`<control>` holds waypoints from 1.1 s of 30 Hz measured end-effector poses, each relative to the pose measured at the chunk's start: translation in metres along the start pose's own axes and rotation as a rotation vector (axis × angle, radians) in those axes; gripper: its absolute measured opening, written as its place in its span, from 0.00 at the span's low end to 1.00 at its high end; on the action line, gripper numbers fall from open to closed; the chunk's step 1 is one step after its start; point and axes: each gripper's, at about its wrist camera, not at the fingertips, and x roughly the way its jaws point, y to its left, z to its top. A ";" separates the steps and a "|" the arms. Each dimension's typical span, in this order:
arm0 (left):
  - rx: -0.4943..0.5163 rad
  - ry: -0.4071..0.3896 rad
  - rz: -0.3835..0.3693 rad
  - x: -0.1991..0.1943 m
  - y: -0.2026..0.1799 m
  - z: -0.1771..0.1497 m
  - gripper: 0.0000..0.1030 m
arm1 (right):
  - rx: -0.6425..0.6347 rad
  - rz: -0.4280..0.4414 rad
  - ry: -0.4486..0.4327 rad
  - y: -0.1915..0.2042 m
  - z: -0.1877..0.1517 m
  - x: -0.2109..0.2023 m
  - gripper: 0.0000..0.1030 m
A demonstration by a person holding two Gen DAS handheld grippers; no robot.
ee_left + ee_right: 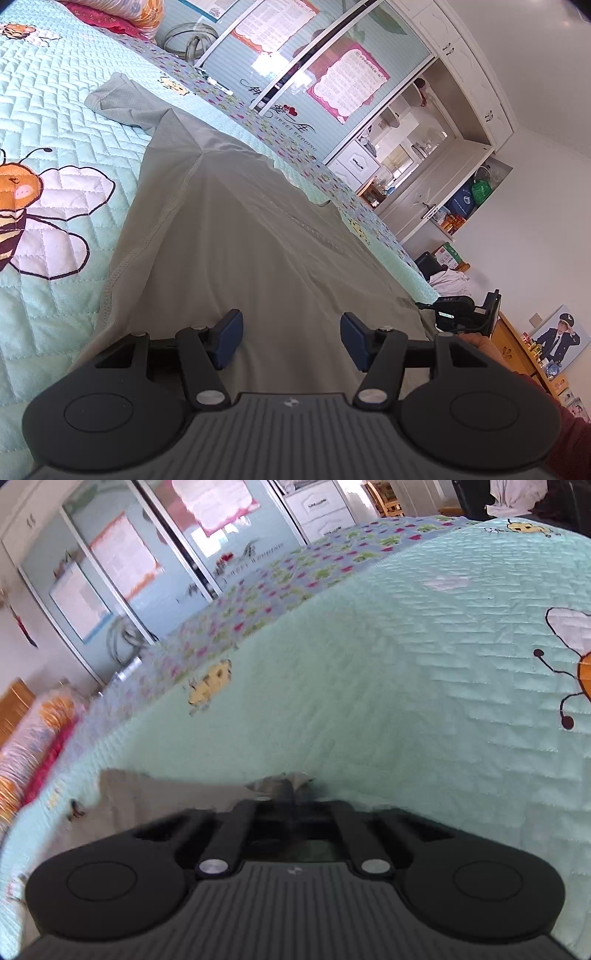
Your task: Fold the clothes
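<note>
**Fold in progress: right gripper carrying a pinched garment edge**

Quilted mint bedspread (55, 92) with bee motifs covers the bed and serves as the work surface; a wardrobe with glazed sliding doors (295, 66) stands beyond its far edge.

**Garment position.** The grey garment (240, 229) lies spread on the bedspread, one sleeve (118, 99) extended toward the pillow end. Its near portion passes directly below the left gripper (291, 339).

**Left gripper.** Jaws stand spread, with nothing between them. The garment lies beneath the pads (229, 338); contact with the cloth cannot be confirmed from this view.

**Right gripper.** The right gripper (290, 794) has its jaws pressed together. A small bunch of grey cloth protrudes from the tips, so it appears to be pinching an edge of the garment. More grey fabric trails on the bedspread to the left of the tips. This view is motion-blurred.

**Step in hand.** Judged as the fold-over stroke: one edge lifted and carried across while the rest of the garment lies on the bedspread.

**Next move.** Requires the pinched edge to be laid flat onto the garment body, aligned with its opposite edge, before the jaws release. The left gripper may need to hold the body down so the cloth does not drag.
</note>
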 end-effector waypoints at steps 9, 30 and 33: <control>-0.009 -0.002 -0.008 -0.001 0.001 0.002 0.60 | 0.085 -0.025 -0.094 -0.015 -0.002 -0.010 0.20; 0.079 -0.032 0.109 0.051 -0.065 0.094 0.68 | -0.191 0.239 -0.029 0.189 -0.021 0.025 0.45; 0.119 -0.076 0.214 0.085 -0.060 0.133 0.70 | -0.182 0.251 0.018 0.209 -0.018 0.052 0.48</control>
